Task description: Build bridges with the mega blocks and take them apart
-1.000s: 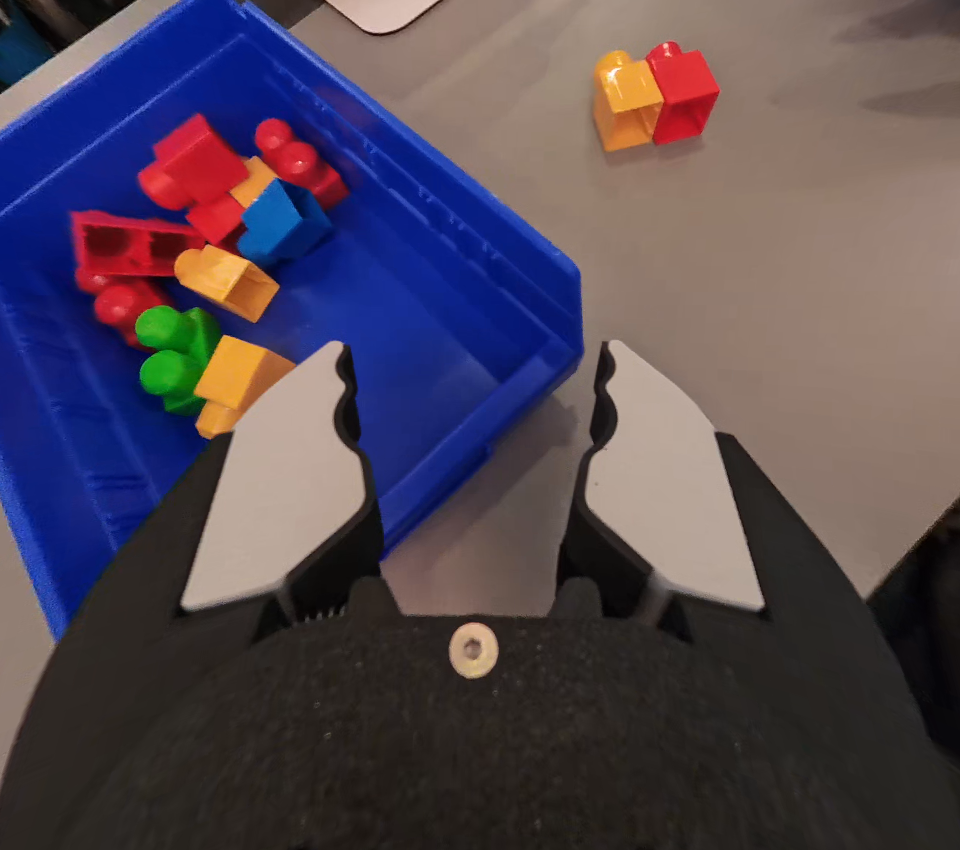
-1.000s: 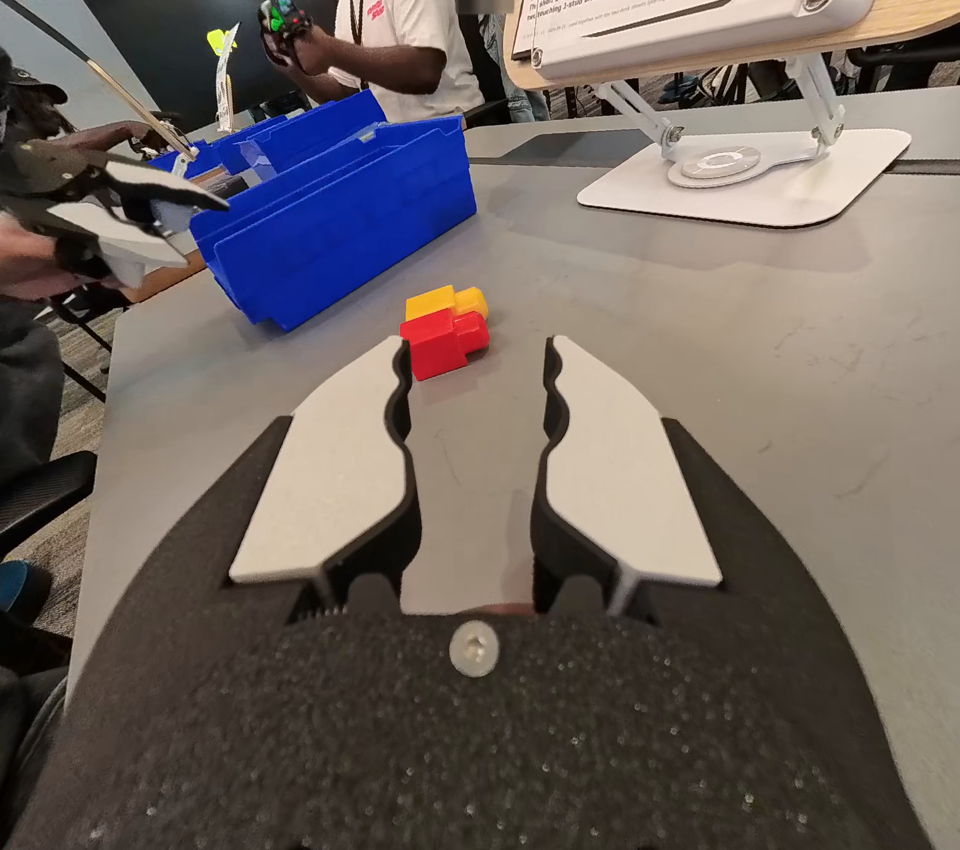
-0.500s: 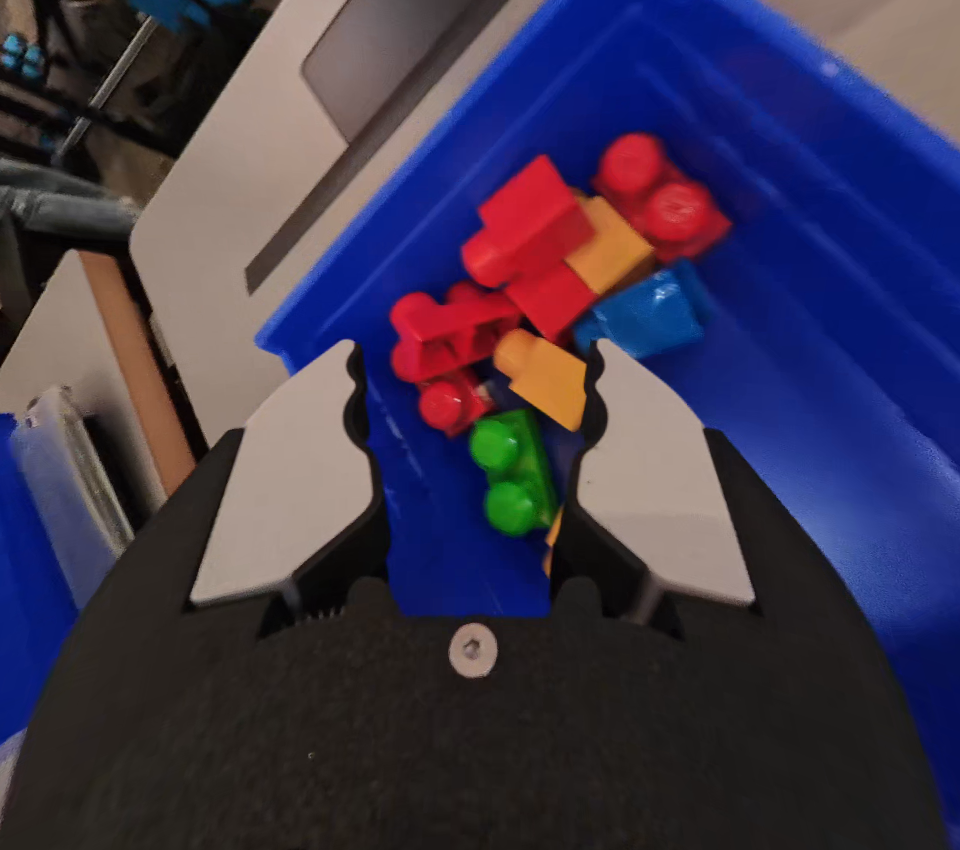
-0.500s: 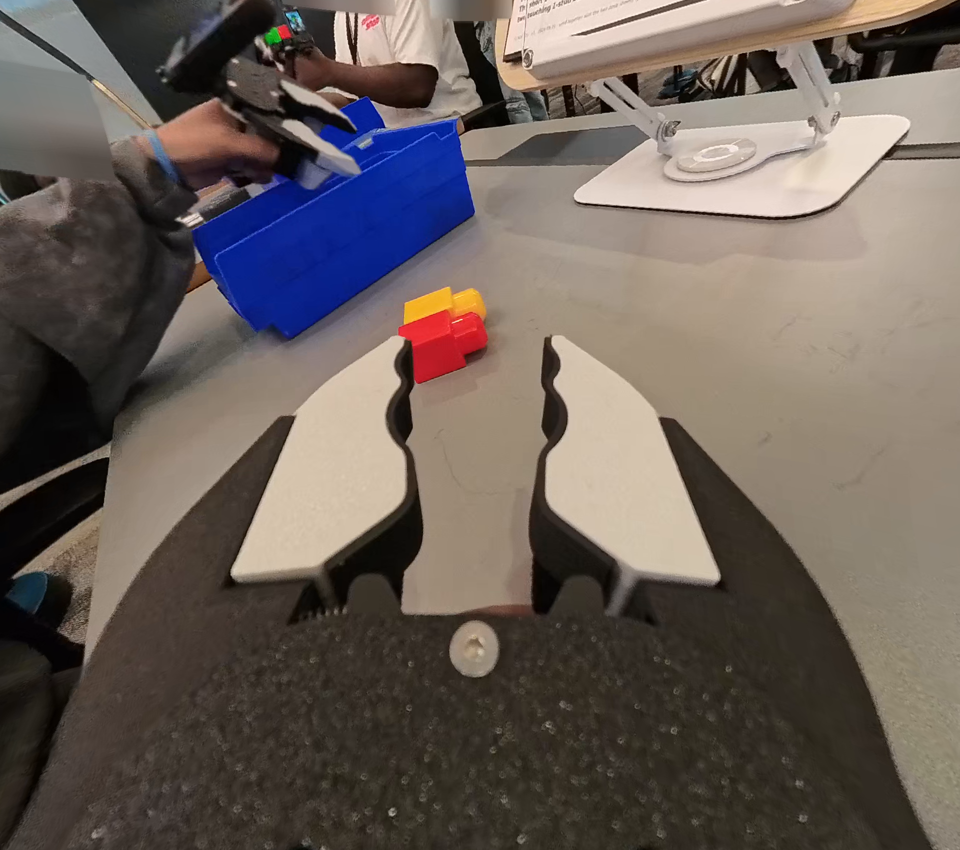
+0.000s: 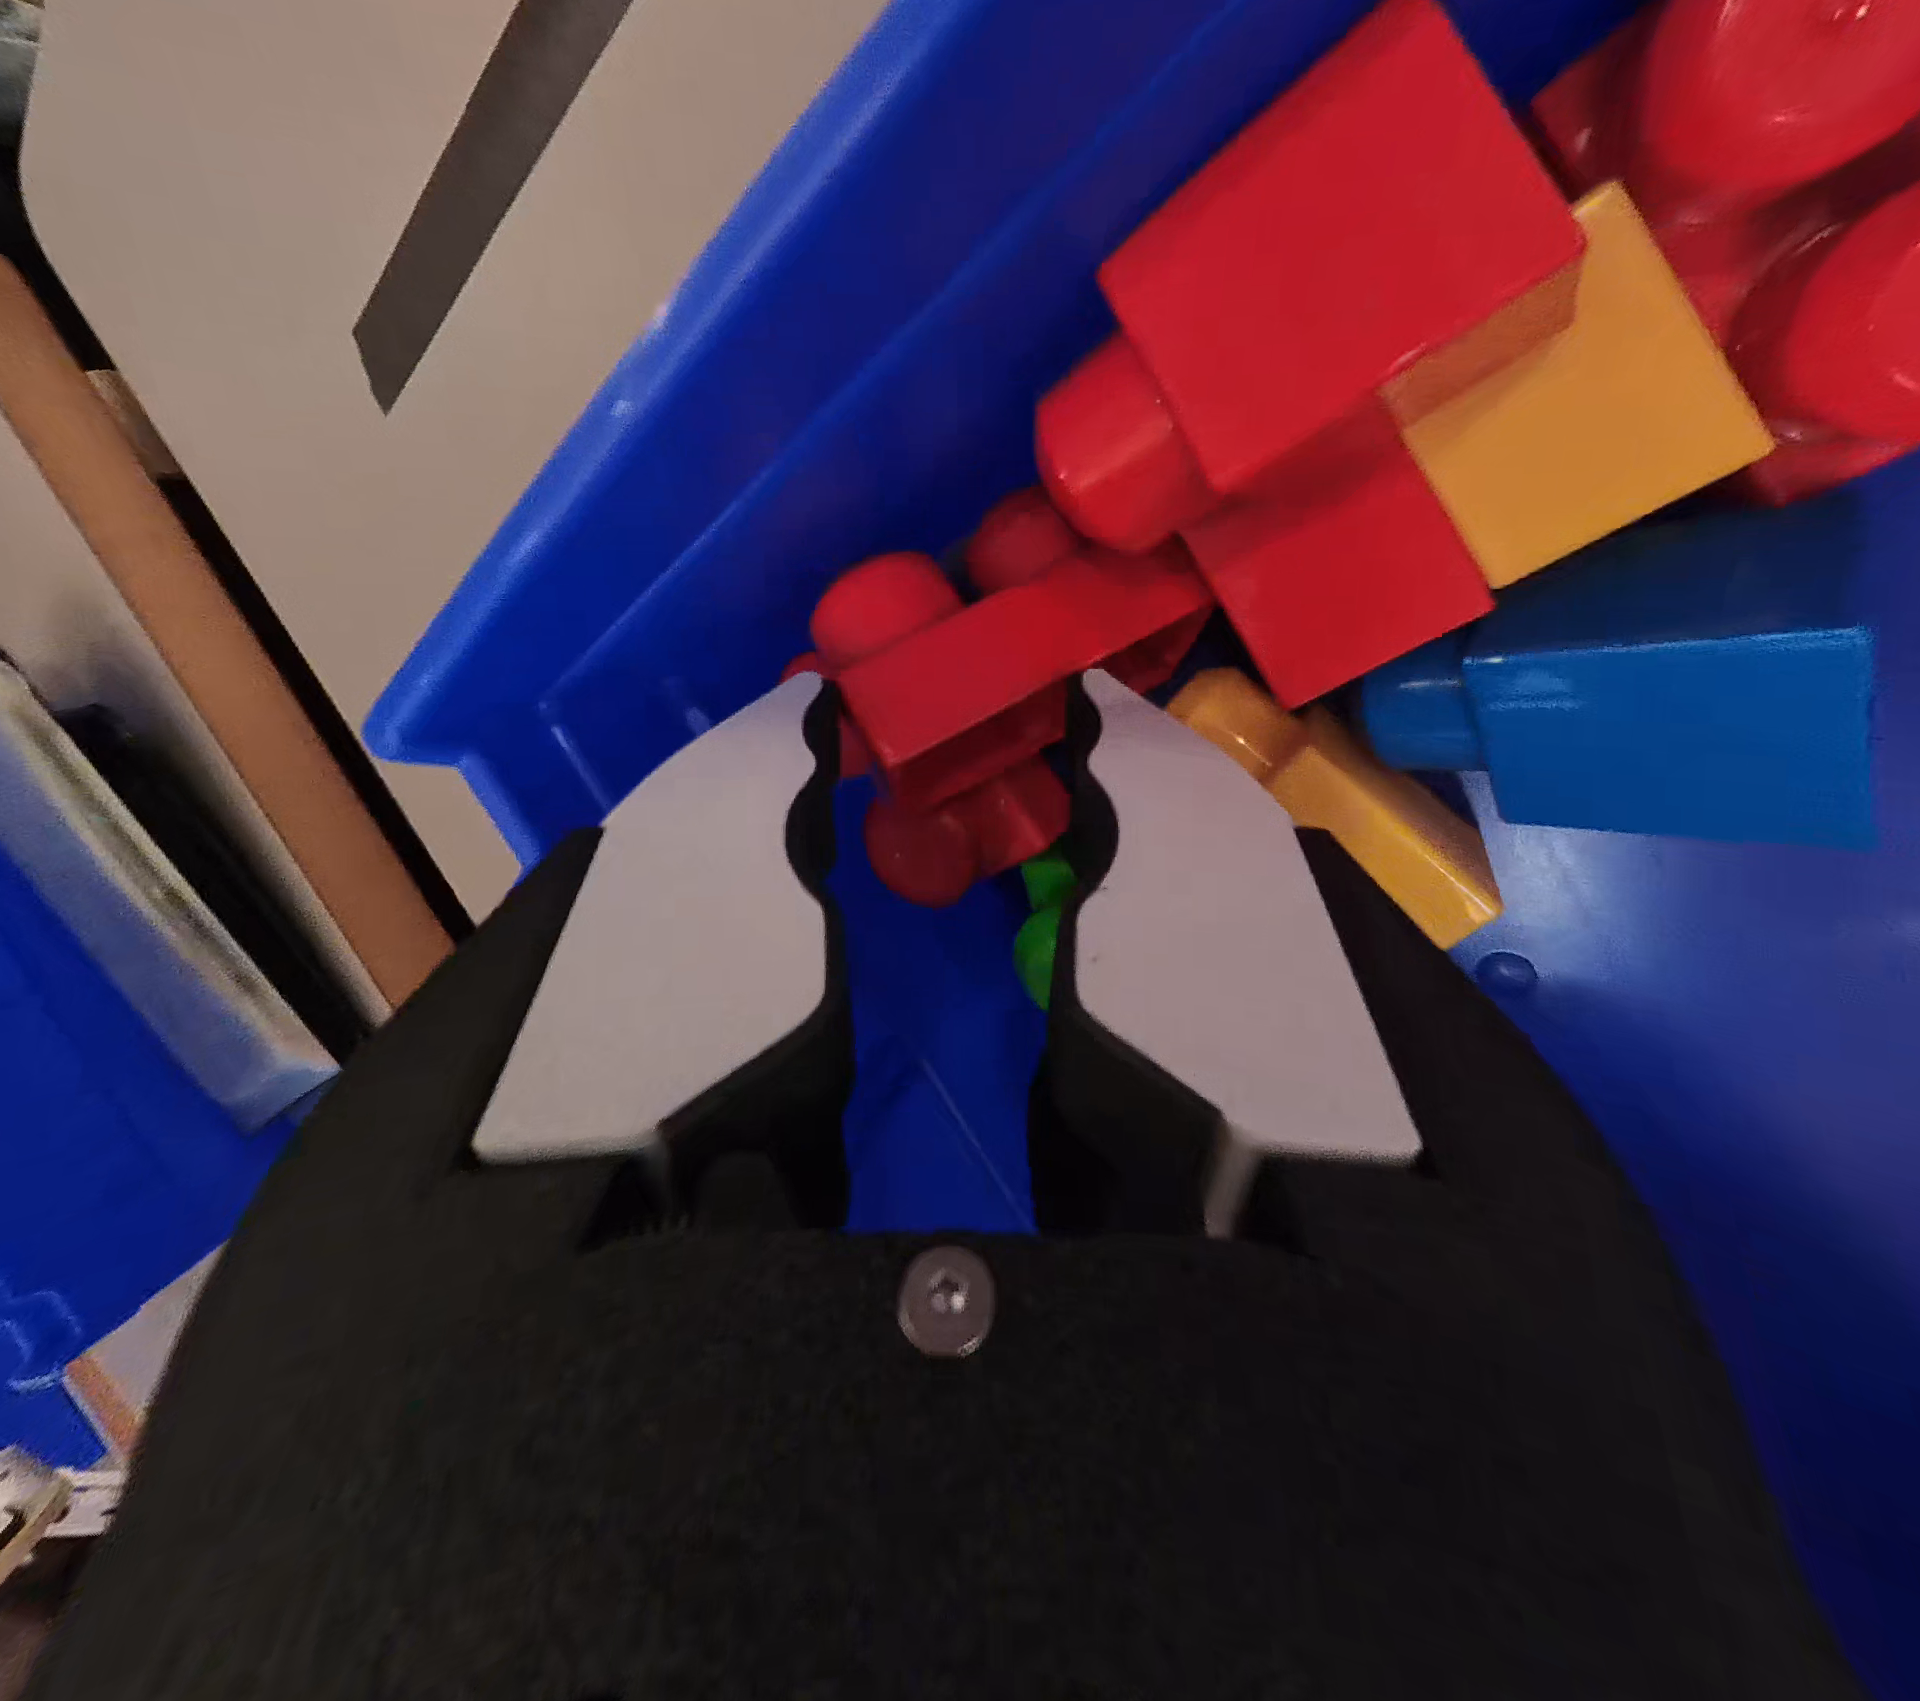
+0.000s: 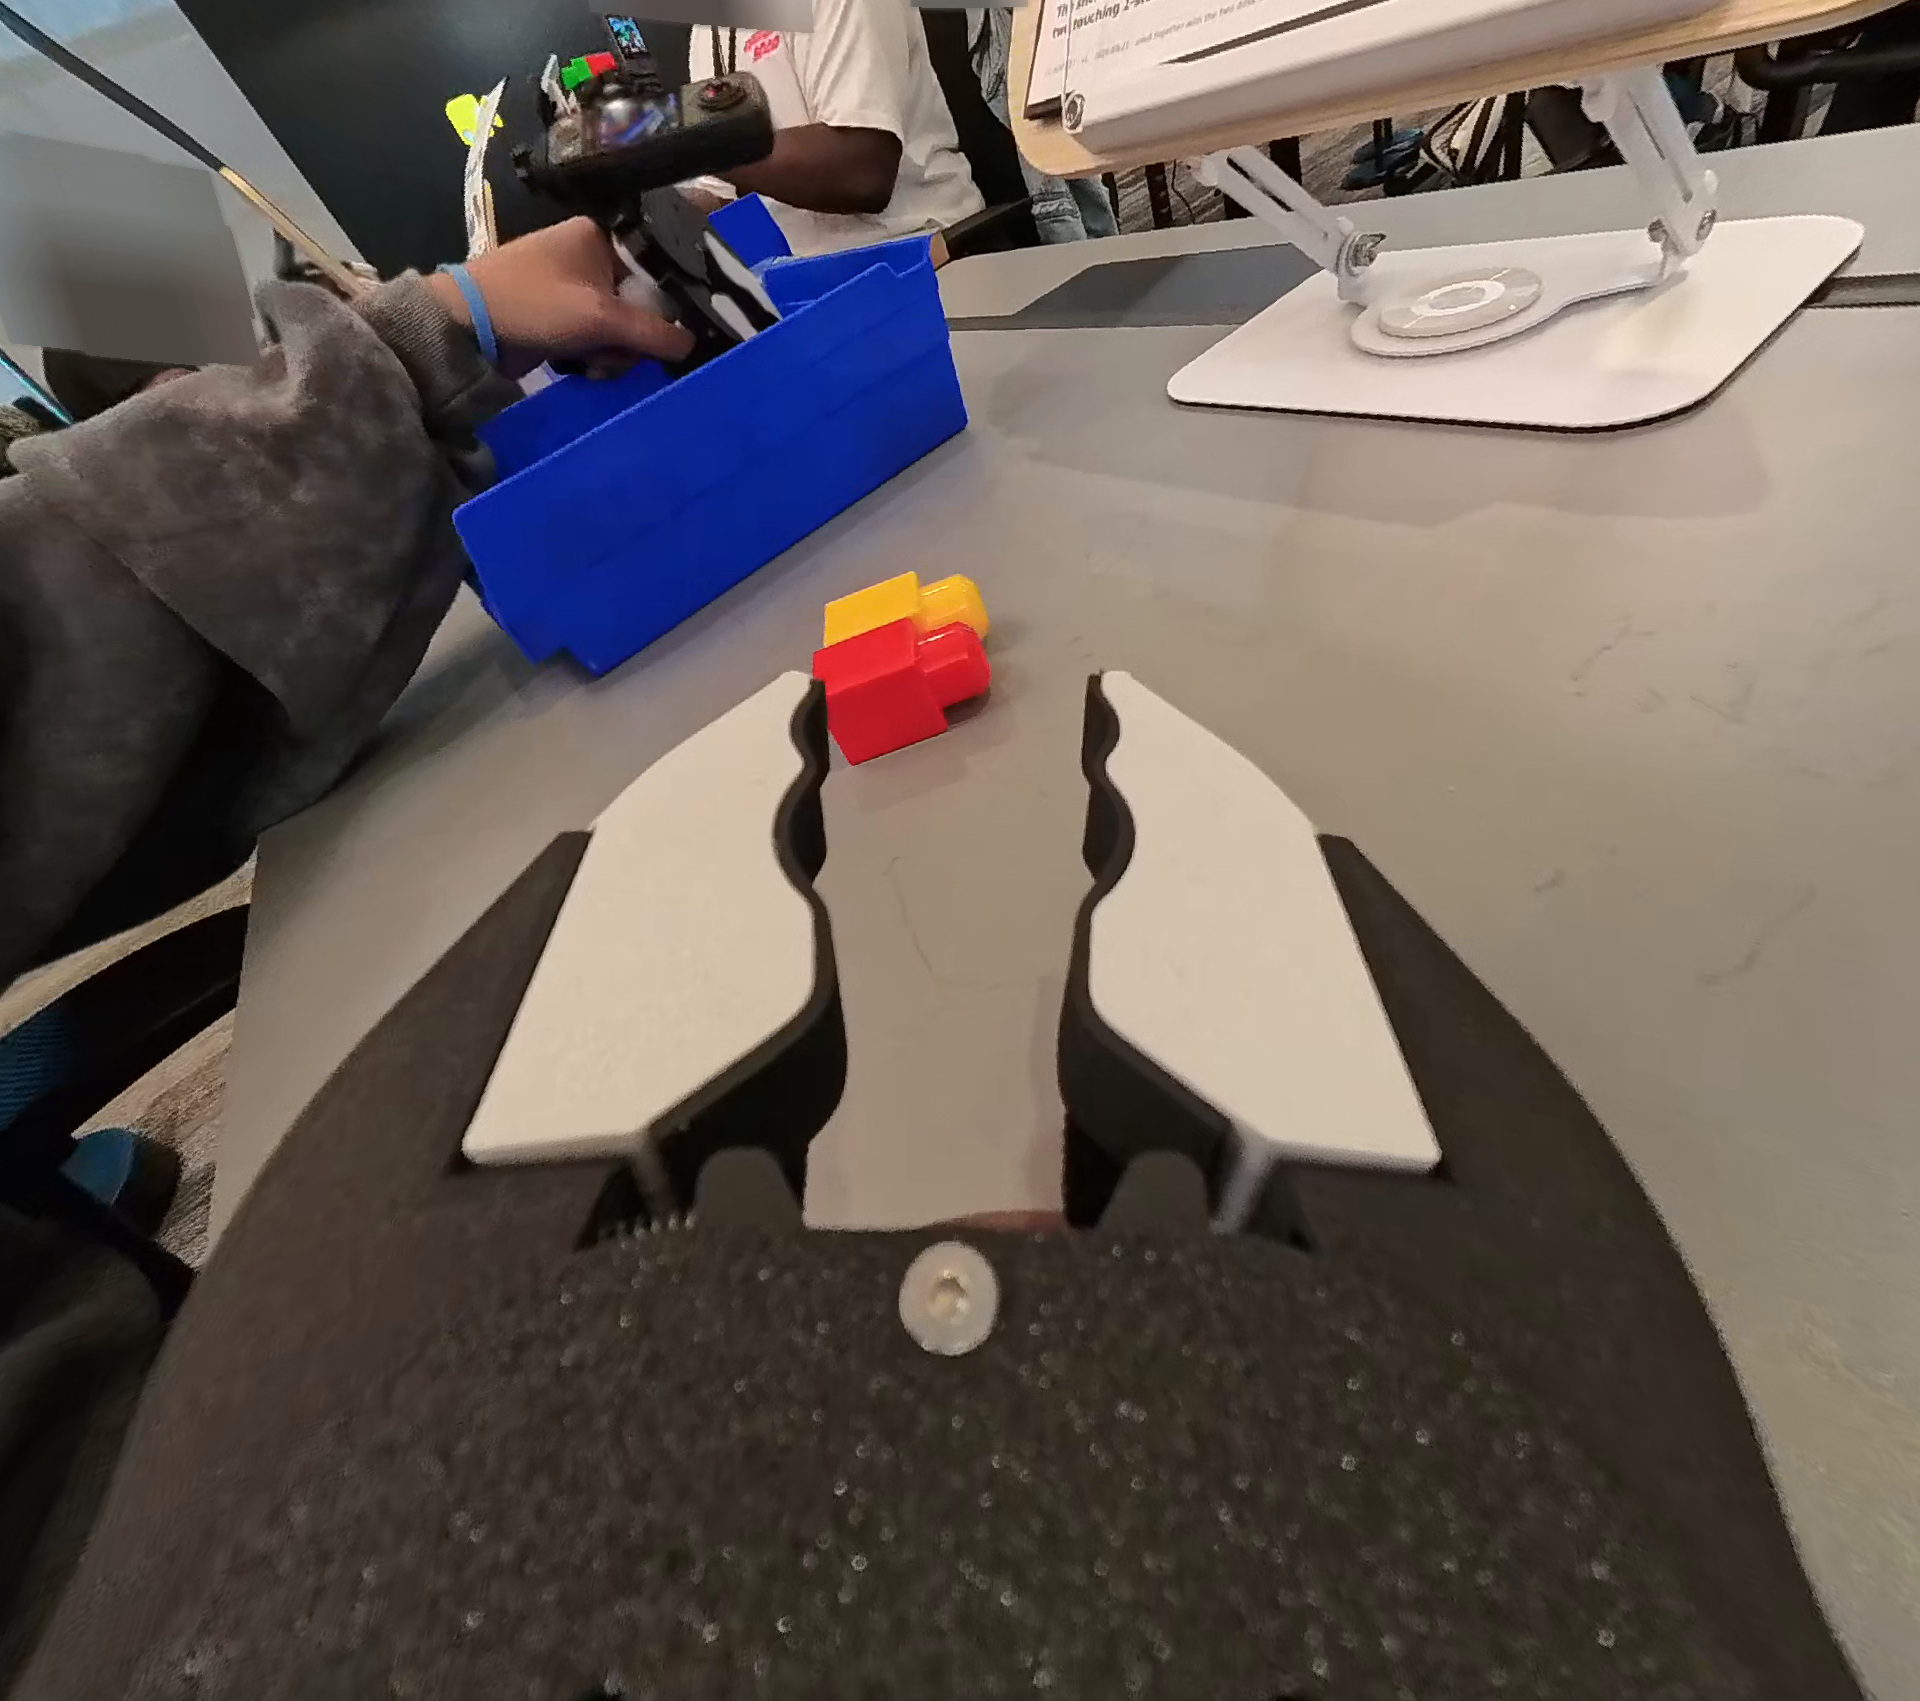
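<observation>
Left gripper (image 5: 951, 721) jaws narrow, straddling long red two-stud plastic block (image 5: 997, 664) in blue plastic bin (image 5: 727, 363), contact unconfirmed; light, rigid, slick, so grip flat sides.

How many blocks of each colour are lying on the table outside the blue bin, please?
red block: 1
yellow block: 1
Total: 2
</observation>
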Demonstrator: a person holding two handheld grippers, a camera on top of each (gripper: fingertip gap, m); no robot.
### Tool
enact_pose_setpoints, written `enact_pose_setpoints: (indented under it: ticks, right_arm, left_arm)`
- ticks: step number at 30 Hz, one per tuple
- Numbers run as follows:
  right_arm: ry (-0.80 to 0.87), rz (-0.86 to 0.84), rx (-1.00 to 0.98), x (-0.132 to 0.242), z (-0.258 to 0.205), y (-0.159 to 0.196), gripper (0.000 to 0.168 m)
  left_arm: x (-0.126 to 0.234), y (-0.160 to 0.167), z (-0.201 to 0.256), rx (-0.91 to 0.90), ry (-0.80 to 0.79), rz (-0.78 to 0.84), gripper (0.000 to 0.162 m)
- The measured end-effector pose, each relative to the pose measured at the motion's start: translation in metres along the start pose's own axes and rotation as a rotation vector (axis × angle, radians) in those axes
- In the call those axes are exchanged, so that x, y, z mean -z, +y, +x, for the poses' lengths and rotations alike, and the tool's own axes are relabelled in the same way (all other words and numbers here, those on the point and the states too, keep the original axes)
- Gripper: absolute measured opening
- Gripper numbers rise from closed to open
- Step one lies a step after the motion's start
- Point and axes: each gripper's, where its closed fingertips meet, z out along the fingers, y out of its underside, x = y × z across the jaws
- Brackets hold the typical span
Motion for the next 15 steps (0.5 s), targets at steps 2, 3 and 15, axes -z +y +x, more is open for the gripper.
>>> enact_pose_setpoints:
  ticks: [2, 3, 15]
  right_arm:
    - [-0.001, -0.001, 0.002, 0.000, 0.000, 0.000, 0.047]
    - [-0.001, -0.001, 0.004, 0.000, -0.001, 0.000, 0.047]
    - [-0.003, 0.002, 0.020, 0.000, -0.003, 0.000, 0.047]
  left_arm:
    - [0.003, 0.003, 0.002, -0.009, -0.024, 0.017, 0.041]
    - [0.005, 0.005, 0.003, -0.010, -0.032, 0.026, 0.041]
    - [0.190, -0.033, 0.051, -0.017, 0.028, 0.550, 0.041]
